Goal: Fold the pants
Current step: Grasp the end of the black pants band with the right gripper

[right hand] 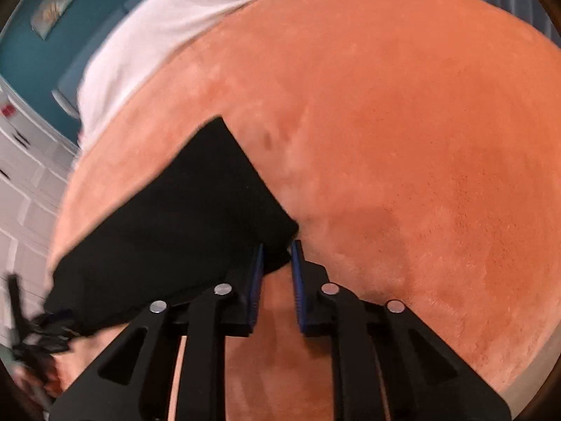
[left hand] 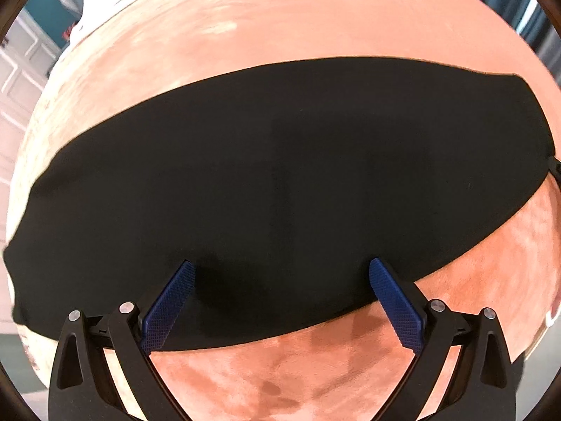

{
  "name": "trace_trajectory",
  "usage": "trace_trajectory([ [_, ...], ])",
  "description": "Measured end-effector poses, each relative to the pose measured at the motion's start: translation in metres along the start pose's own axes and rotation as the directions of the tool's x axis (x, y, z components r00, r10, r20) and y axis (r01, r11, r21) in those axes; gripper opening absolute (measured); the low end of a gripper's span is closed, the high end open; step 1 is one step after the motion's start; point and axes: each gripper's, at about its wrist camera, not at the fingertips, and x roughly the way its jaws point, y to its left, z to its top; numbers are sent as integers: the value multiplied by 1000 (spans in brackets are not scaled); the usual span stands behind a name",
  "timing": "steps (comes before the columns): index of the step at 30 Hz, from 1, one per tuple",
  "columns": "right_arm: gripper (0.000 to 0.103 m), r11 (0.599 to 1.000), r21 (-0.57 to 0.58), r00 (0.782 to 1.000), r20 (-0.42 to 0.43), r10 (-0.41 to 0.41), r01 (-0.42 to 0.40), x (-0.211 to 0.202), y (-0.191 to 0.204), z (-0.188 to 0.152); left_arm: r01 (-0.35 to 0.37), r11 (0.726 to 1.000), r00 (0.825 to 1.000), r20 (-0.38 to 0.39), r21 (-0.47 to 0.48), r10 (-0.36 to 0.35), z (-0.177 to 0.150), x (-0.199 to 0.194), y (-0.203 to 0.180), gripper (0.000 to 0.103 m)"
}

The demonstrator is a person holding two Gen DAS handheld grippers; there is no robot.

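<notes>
Orange plush blanket, short velvety nap, covers the bed beneath you. Item: black pants, smooth matte fabric, lying flat as a long folded band across it. Your left gripper hangs over the near hem, blue cross-hatched pads spread wide. Your right gripper, fingers narrowed, brackets the band's corner.

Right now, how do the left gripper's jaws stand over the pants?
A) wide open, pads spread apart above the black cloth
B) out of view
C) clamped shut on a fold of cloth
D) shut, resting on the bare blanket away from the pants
A: the left gripper has its blue pads far apart, with the black pants lying flat on the orange blanket between and beyond them, nothing pinched.
</notes>
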Motion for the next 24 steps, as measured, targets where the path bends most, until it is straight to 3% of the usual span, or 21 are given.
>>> trace_trajectory([
  [3, 54, 997, 51, 998, 35, 55, -56, -17, 4, 9, 30, 999, 999, -15, -38, -31, 2, 3, 13, 98],
  [6, 58, 978, 165, 992, 3, 127, -126, 0, -4, 10, 28, 999, 999, -13, -47, -29, -3, 3, 18, 98],
  [7, 54, 971, 196, 990, -10, 139, -135, 10, -3, 11, 30, 998, 999, -15, -50, -31, -4, 2, 20, 98],
  [8, 32, 968, 216, 991, -8, 132, -127, 16, -2, 9, 39, 998, 999, -16, -52, -40, -5, 0, 21, 98],
  [9, 18, 969, 220, 993, -11, 114, -108, 19, 2, 7, 43, 998, 999, -15, -52, -43, -1, -5, 6, 98],
  [12, 16, 972, 210, 994, 31, 102, -106, 7, 35, 11, 48, 997, 999, 9, -58, -48, -7, -15, 19, 98],
  [16, 16, 985, 12, 983, 69, 171, -172, -27, 142, 16, 70, 992, 997, 50, -105, -65, -34, -29, 55, 98],
  [20, 16, 944, -179, 960, -20, 278, -278, -25, 263, -5, 66, 986, 995, 82, -156, -54, -54, -49, 105, 98],
  [24, 16, 904, -265, 941, -142, 308, -336, 11, 354, -40, 36, 978, 995, 101, -205, -15, -83, -59, 152, 98],
])
